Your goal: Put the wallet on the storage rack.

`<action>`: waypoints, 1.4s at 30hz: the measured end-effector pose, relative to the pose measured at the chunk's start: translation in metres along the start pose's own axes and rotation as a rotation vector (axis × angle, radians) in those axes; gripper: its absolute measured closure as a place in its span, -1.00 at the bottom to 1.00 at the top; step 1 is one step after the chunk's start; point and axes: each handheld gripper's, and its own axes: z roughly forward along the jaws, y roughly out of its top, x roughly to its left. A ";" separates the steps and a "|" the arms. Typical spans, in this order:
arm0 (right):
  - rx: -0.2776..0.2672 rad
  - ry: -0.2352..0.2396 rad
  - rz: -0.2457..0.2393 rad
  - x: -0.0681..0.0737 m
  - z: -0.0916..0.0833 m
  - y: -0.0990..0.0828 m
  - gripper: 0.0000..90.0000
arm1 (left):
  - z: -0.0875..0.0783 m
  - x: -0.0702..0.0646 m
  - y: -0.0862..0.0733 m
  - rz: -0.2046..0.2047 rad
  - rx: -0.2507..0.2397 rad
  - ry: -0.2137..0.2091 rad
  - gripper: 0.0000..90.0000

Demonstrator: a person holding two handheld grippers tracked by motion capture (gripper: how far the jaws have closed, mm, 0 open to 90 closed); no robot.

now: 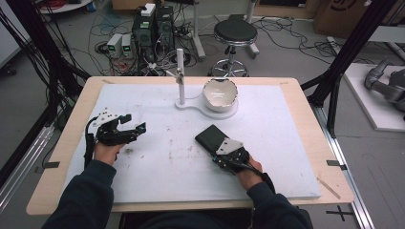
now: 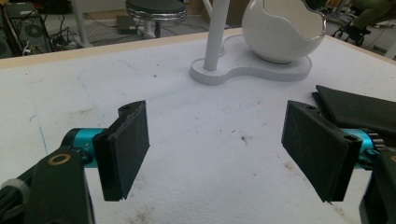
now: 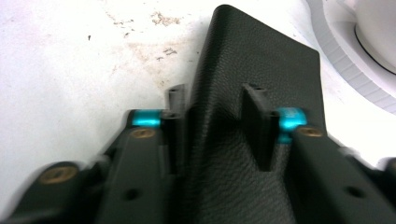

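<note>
Right gripper [image 3: 217, 135] pinching the black case [image 3: 252, 84].
I see grained leather-like skin buckling between the pads; left gripper [image 2: 224, 149] spread wide, left of case.

Even, soft overhead light is washing the white table mat [image 1: 267, 143], leaving only faint shadows under the right gripper [image 1: 224, 153]. Ahead of the left gripper [image 2: 219, 154], the white bowl [image 2: 280, 32] is catching a mild sheen. In the right gripper view, the nearest parts of the right gripper are smearing with motion blur, and the black pouch [image 3: 261, 70] beyond them is reading slightly soft.
</note>
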 end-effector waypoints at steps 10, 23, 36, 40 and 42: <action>-0.087 -0.006 0.048 -0.016 -0.024 0.005 0.86 | 0.001 0.001 -0.001 -0.002 0.000 -0.002 -0.48; -0.248 -0.016 0.284 -0.060 -0.064 -0.005 0.88 | 0.000 0.003 -0.001 -0.008 0.002 0.002 -0.48; -0.253 -0.055 0.398 -0.083 -0.064 -0.031 0.96 | 0.001 0.003 -0.001 -0.011 0.006 0.001 -0.46; -0.259 -0.060 0.424 -0.085 -0.064 -0.034 0.80 | 0.001 0.003 -0.001 -0.009 0.007 0.002 -0.46; -0.261 -0.061 0.431 -0.086 -0.065 -0.036 0.72 | 0.001 0.003 -0.001 -0.012 0.005 0.001 -0.46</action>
